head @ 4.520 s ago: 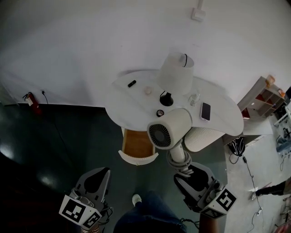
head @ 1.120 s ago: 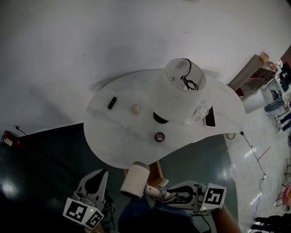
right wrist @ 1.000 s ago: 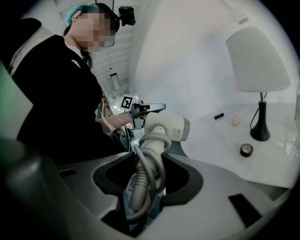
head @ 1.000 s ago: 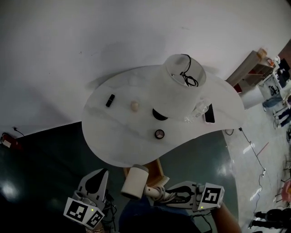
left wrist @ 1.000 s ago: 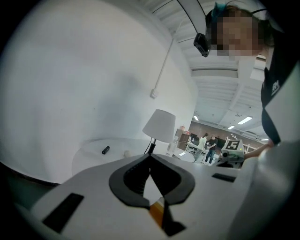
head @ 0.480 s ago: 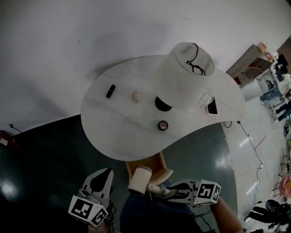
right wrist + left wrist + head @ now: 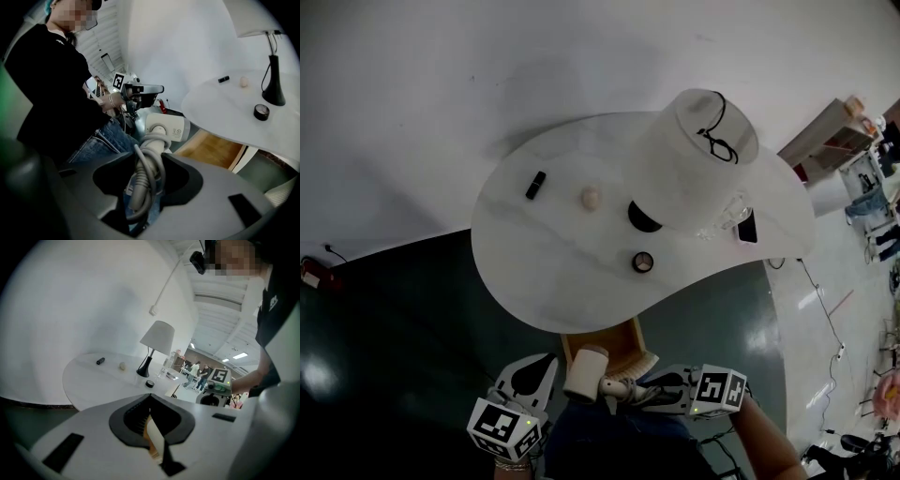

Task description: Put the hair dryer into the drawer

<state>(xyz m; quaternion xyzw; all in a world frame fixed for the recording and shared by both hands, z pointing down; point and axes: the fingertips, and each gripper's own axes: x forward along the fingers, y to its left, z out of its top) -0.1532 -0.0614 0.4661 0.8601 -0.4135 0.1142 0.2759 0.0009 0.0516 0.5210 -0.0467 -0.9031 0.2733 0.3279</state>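
The white hair dryer (image 7: pixel 584 373) hangs in front of the table's edge, its barrel over the front of the open wooden drawer (image 7: pixel 614 339). My right gripper (image 7: pixel 623 389) is shut on its handle, which has the grey cord wound round it. In the right gripper view the hair dryer (image 7: pixel 166 129) points left past the right gripper (image 7: pixel 149 159), and the drawer (image 7: pixel 211 147) gapes under the tabletop. My left gripper (image 7: pixel 546 361) hovers just left of the dryer. In its own view the left gripper (image 7: pixel 150 397) has its jaws together and holds nothing.
The white table (image 7: pixel 553 272) carries a lamp (image 7: pixel 694 159), a phone (image 7: pixel 747 227), a glass (image 7: pixel 727 211), a round black tin (image 7: pixel 643 262), a pale ball (image 7: pixel 592 199) and a small black stick (image 7: pixel 535 185). A shelf unit (image 7: pixel 825 141) stands at the right. The floor is dark green.
Both grippers have sunk lower. The hair dryer has come down with the right gripper to the front of the open drawer. The left gripper has shifted right, closer to the dryer.
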